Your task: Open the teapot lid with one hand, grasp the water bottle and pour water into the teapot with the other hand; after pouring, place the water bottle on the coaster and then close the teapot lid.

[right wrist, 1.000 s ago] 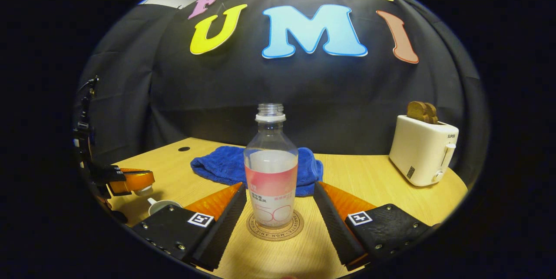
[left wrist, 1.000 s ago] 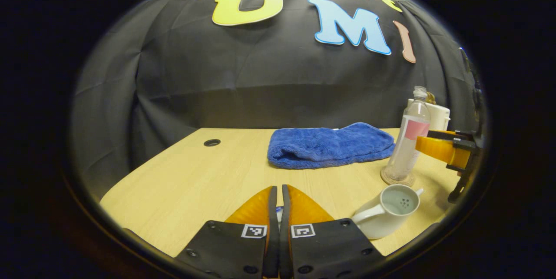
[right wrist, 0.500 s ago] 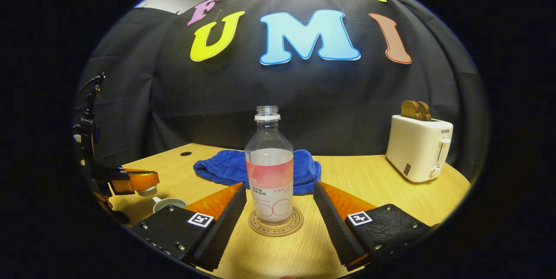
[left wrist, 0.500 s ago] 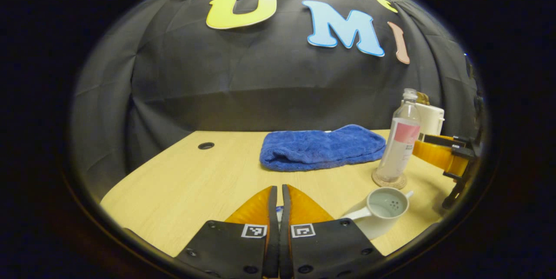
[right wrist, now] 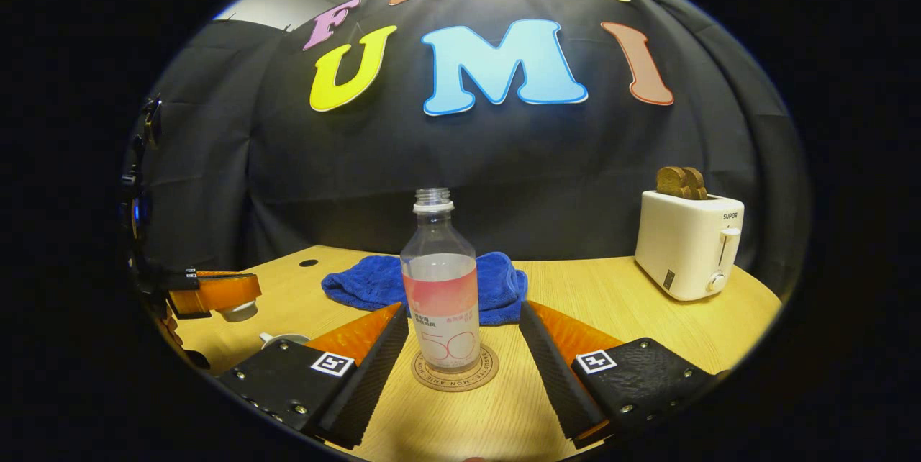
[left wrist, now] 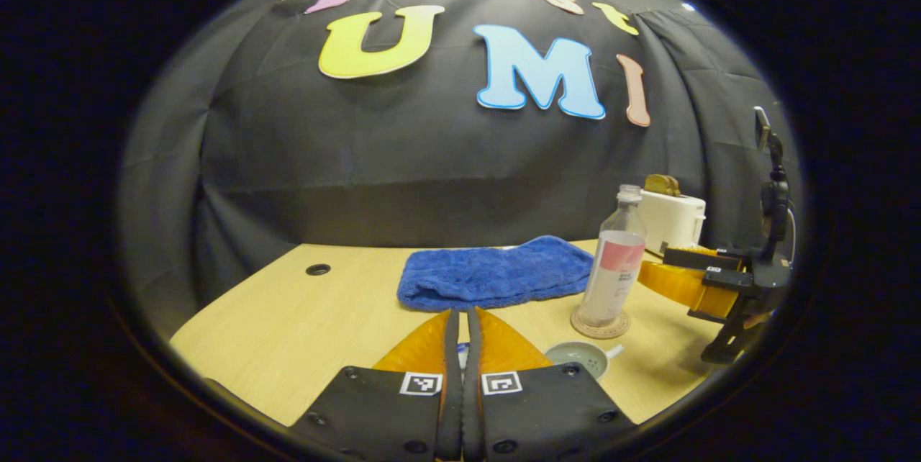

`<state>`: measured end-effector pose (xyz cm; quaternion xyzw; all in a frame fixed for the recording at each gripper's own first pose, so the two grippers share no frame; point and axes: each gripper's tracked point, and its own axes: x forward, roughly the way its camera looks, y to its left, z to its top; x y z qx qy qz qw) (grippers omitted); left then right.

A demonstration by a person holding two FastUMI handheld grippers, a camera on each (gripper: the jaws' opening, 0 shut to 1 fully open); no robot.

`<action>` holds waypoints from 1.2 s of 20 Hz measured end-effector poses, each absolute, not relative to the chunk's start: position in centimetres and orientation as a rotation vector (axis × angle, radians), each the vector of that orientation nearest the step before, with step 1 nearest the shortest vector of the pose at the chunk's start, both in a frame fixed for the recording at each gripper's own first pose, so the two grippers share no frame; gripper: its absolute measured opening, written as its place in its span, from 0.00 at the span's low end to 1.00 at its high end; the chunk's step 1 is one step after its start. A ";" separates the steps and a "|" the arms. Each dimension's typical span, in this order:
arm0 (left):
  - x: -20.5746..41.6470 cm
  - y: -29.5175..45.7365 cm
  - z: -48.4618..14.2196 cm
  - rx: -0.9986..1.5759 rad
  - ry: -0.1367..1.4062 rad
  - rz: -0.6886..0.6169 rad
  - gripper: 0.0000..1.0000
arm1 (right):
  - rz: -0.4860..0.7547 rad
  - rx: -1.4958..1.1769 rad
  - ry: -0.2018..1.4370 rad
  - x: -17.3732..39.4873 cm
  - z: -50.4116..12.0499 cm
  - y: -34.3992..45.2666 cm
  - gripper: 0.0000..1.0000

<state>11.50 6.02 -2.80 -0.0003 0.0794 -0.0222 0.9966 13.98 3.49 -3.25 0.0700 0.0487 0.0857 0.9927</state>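
Water bottle (right wrist: 440, 289) w/ pink label on coaster (right wrist: 455, 374), right gripper (right wrist: 460, 332) jaws wide, left gripper (left wrist: 460, 332) jaws pinching lid (right wrist: 237, 312).

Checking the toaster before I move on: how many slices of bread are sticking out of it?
2, side by side in the top of the toaster: bread slices standing upright, at the table's far right, behind and right of the water bottle. Any more inside would be hidden.

Pale wood-grain bench (right wrist: 611, 304) looked matt; clear plastic water bottle (right wrist: 440, 289) glossy; blue terry cloth towel (left wrist: 496, 276) fluffy; round cork coaster (right wrist: 455, 378) rough.
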 end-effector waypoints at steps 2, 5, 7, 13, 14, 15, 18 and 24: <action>11.7 4.6 -2.1 0.005 0.146 -0.063 0.07 | 0.171 0.138 0.093 13.8 -3.0 3.5 0.96; 12.1 2.0 -1.7 0.010 0.142 -0.097 0.07 | 0.172 0.135 0.086 13.7 -2.6 3.3 0.96; 11.9 0.3 -1.9 0.016 0.146 -0.120 0.07 | 0.164 0.126 0.076 13.5 -2.2 3.0 0.96; 12.4 -2.7 -3.4 0.026 0.171 -0.151 0.06 | 0.150 0.139 0.051 13.3 -1.0 1.9 0.96; 12.6 -2.9 -3.6 0.026 0.173 -0.151 0.07 | 0.146 0.141 0.046 13.2 -0.9 1.7 0.96; 12.7 -3.1 -3.8 0.028 0.177 -0.148 0.07 | 0.144 0.146 0.043 13.2 -0.8 1.5 0.96; 13.0 -3.1 -4.4 0.049 0.183 -0.131 0.07 | 0.140 0.161 0.039 13.1 -0.6 1.0 0.96; 12.5 -3.2 -4.9 0.084 0.167 -0.109 0.06 | 0.140 0.172 0.043 13.2 -0.7 0.8 0.96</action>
